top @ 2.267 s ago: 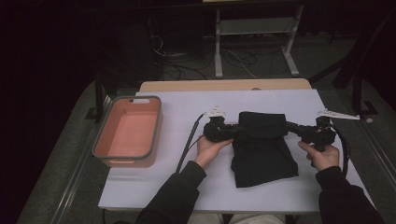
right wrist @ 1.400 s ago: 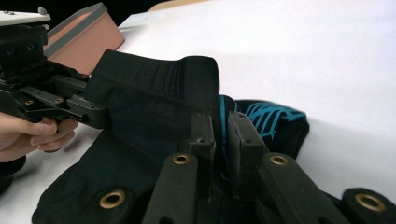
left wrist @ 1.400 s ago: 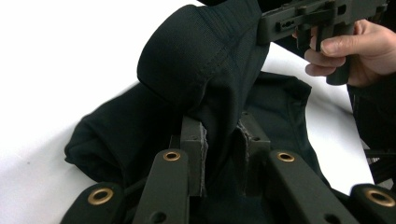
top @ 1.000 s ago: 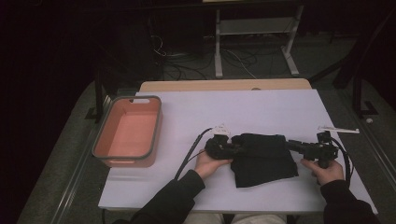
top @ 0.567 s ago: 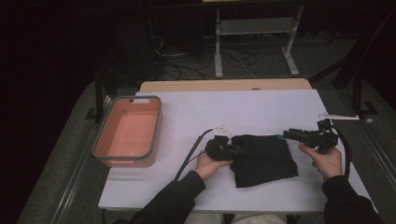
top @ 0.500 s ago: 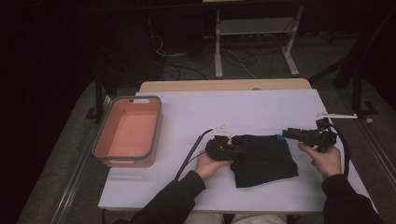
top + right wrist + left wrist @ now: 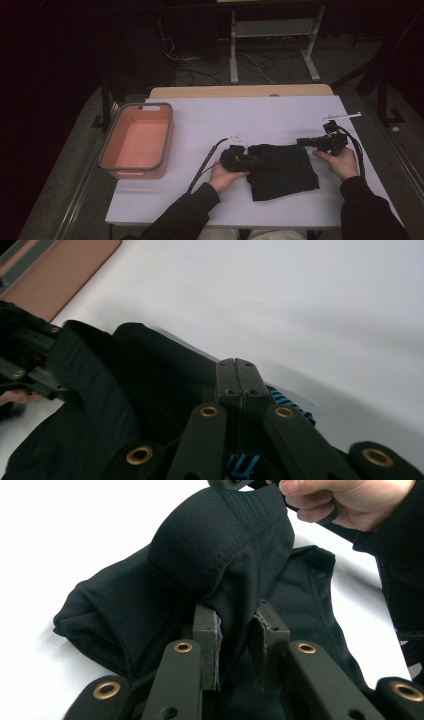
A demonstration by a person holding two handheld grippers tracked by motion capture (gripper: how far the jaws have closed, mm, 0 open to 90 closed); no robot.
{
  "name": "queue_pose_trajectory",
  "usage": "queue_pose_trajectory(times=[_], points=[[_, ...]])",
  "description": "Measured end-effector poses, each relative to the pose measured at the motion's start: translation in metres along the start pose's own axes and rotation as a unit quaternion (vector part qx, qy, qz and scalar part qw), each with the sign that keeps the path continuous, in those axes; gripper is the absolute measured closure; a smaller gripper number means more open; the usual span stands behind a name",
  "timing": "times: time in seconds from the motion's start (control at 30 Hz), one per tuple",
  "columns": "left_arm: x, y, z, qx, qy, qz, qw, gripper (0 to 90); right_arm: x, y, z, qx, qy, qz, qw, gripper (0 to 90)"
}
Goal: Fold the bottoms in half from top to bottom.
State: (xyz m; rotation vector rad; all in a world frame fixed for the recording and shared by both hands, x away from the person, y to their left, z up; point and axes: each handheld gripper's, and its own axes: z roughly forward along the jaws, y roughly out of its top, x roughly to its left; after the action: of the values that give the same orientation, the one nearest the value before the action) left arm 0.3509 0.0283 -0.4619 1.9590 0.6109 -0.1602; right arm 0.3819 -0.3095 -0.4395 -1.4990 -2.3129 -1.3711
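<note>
A black garment (image 7: 285,172) lies folded on the white table (image 7: 250,112). My left gripper (image 7: 251,161) is at its left edge. In the left gripper view, that gripper (image 7: 237,647) is shut on a raised fold of the garment (image 7: 220,545). My right gripper (image 7: 301,142) points left at the garment's far right corner. In the right gripper view its jaws have just been closing, and the gripper (image 7: 237,372) now has them pressed together over the garment (image 7: 125,390). No cloth shows between the pads. A blue striped tag (image 7: 289,402) lies under them.
A salmon-coloured basin (image 7: 137,142) stands at the table's left side, and its corner (image 7: 65,270) also appears in the right gripper view. The person's right hand (image 7: 340,497) is seen beyond the fold. Cables and a metal stand sit on the dark floor behind the table.
The right gripper has moved left and a little farther away, to the garment's far right corner. The left gripper has stayed put, still gripping the fabric.
</note>
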Motion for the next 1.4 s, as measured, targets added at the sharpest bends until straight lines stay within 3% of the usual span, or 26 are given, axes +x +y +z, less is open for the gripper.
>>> queue_pose_trajectory(times=[0.43,0.63,0.8,1.03,1.4], points=[[-0.001,0.000,0.001,-0.003,-0.003,-0.004,1.0000,70.9,-0.001,-0.003,0.015,0.050,0.020,-0.001,0.9985,88.3],[-0.003,0.002,-0.001,0.002,-0.001,-0.023,0.9997,47.1,-0.001,-0.006,0.020,0.083,0.032,-0.006,0.9960,88.4],[-0.004,0.001,-0.014,-0.005,-0.003,-0.032,0.9995,38.3,-0.001,-0.008,0.018,0.087,0.049,0.000,0.9950,88.4],[-0.005,-0.003,-0.033,-0.028,0.005,-0.039,0.9988,35.8,0.006,-0.012,0.016,0.099,0.058,-0.012,0.9933,88.3],[-0.005,-0.005,-0.041,-0.044,0.011,-0.048,0.9978,34.8,0.020,-0.022,0.006,0.094,0.070,-0.021,0.9929,88.2]])
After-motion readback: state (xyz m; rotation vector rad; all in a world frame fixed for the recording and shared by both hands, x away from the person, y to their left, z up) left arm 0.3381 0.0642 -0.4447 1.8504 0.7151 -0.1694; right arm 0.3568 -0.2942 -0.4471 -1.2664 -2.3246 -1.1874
